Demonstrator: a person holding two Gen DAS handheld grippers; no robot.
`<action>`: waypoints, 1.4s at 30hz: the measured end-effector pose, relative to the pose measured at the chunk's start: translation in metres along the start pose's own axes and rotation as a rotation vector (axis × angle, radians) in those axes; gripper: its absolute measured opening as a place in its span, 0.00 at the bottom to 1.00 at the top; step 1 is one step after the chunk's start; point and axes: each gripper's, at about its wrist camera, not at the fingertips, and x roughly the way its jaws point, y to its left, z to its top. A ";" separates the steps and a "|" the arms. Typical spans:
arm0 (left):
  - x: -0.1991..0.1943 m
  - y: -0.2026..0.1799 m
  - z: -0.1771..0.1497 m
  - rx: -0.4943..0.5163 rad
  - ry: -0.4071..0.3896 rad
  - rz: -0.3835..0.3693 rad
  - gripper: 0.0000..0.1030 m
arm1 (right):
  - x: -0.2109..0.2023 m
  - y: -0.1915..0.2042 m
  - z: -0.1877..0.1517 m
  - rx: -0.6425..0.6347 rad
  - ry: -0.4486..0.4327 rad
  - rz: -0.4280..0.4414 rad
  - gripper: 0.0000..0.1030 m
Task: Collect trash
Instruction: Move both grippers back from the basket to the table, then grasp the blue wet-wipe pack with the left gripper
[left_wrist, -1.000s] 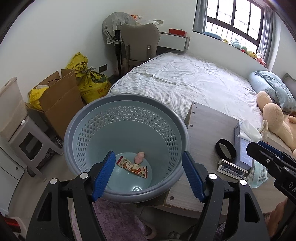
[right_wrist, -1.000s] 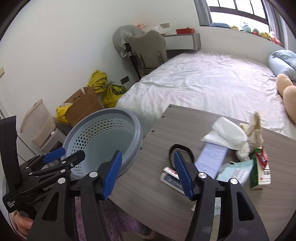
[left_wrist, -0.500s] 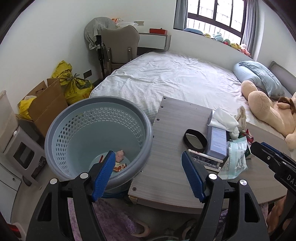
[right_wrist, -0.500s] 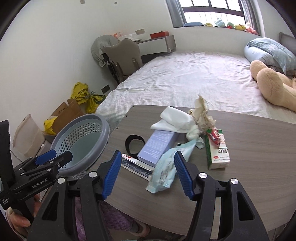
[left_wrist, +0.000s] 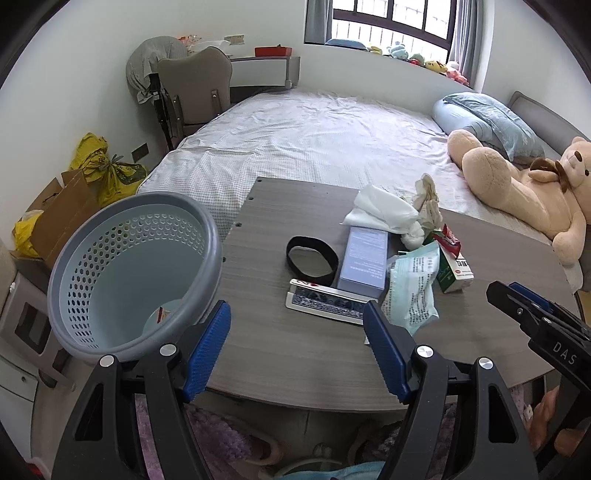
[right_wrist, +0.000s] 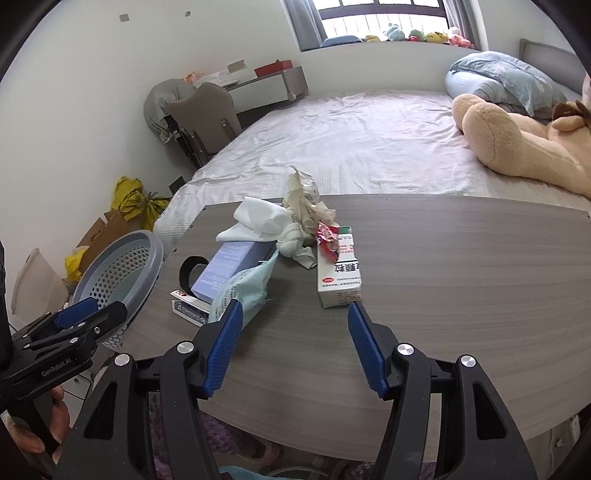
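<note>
Bedroom w/ a bed (left_wrist: 314, 147) behind, and our grey wood-grain desk (left_wrist: 295, 354) in front carries most of the trash. We see a wrapper lying at the bottom of the perforated bin (left_wrist: 122, 273), which sits just beside the desk's left edge, so we judge the job barely started. Left on the desk, bunched together: white tissue (left_wrist: 376, 214), crumpled paper (right_wrist: 306, 206), red wrapper (right_wrist: 327, 236), green-white carton (right_wrist: 338, 277), pale green packet (left_wrist: 413, 291), lilac box (left_wrist: 364, 262), card pack (left_wrist: 325, 301), black band (left_wrist: 312, 258). Which of the last few count as trash we can't tell.

Left gripper (left_wrist: 297, 350) has both pads spread wide w/ nothing between, hanging over the near desk edge between bin and pile. Right gripper (right_wrist: 295, 350) sits at a middling spread, also holding nothing, lined up w/ the carton and packet.

Vs a sec ago: left view then looked straight down into the bin, w/ a pink scrap and wrapper in plain sight; now the bin is off to the left and the pile is centre. Right view has swung from bin-plus-desk-corner over to the carton. Jaw widths look unchanged. Desk items haven't moved.
</note>
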 end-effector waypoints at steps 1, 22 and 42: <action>0.002 -0.005 0.000 0.007 0.006 -0.003 0.69 | 0.000 -0.004 -0.001 0.004 0.000 -0.002 0.57; 0.057 -0.093 -0.001 0.135 0.118 -0.081 0.69 | 0.001 -0.066 -0.009 0.111 0.004 -0.010 0.58; 0.083 -0.098 0.001 0.139 0.119 -0.078 0.38 | 0.013 -0.071 -0.010 0.129 0.031 -0.007 0.58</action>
